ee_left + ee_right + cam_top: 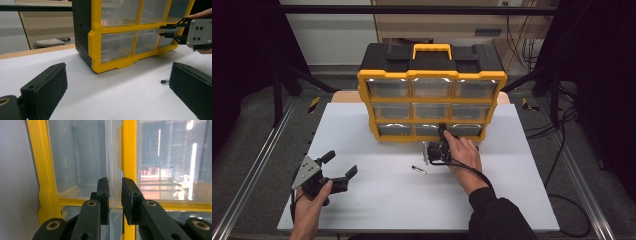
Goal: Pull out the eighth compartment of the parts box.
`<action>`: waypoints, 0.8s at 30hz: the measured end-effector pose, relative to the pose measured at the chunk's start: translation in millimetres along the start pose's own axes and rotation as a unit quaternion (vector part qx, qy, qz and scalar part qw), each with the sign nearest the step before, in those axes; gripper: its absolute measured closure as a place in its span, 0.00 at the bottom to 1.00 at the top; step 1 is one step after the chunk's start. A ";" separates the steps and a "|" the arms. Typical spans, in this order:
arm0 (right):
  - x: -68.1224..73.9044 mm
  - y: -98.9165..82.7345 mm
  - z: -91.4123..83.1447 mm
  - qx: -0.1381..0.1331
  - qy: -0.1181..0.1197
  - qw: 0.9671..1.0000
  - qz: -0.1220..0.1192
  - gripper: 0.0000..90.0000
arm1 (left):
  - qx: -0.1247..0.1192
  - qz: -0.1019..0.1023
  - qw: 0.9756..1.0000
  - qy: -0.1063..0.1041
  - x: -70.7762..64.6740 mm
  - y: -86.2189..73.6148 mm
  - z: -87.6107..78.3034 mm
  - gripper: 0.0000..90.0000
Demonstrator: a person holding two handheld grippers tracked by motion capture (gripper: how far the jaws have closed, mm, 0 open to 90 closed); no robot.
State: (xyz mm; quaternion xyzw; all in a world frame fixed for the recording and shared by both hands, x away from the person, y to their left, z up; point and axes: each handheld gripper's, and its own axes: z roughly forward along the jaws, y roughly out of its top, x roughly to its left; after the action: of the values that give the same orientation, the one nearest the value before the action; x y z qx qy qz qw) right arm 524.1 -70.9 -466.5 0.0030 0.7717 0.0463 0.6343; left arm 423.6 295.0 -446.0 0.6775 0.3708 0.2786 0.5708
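The right hand-held gripper (pixel 441 134) has its two black jaws drawn narrow on the clear pull tab (pixel 114 182) of a drawer (pixel 429 130) in the bottom row of the drawer cabinet (pixel 432 102). In the right gripper view the two pads stand either side of that thin transparent lip, close against it. The left hand-held gripper (pixel 339 165) rests near the front left of the table (pixel 522 200), well apart from the cabinet, with its two jaws spread wide and nothing between them.

There are two hand-held grippers, one in each of the person's hands, and one cabinet. The cabinet has nine drawers, three rows of three. One small dark bit with a light end (pixel 418 170) lies on the table in front of the cabinet, just beside the right hand (pixel 464 152).

The cabinet stands upright at the far middle of the table. Its frame is yellow, its top and sides black, with one yellow carry handle (pixel 432 50) on top. The drawers are see-through plastic; their contents cannot be made out.
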 end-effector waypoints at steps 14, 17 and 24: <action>-3.0 -2.4 -2.5 -0.002 0.013 1.000 0.004 0.86 | 0.000 0.002 1.000 0.001 -0.2 0.1 -0.3 0.02; -3.7 -2.7 -3.1 -0.003 0.013 1.000 0.006 0.86 | 0.000 0.002 1.000 0.001 0.0 0.1 -0.3 0.02; -4.4 -4.8 -9.9 -0.011 0.019 1.000 0.000 0.86 | 0.001 0.004 1.000 0.002 -0.3 0.1 0.0 0.02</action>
State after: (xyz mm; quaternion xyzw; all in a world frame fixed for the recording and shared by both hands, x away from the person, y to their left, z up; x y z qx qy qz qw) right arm 515.5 -76.7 -460.6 -0.0048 0.7830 0.0549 0.6196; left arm 423.5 294.8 -445.9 0.6790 0.3697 0.2814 0.5685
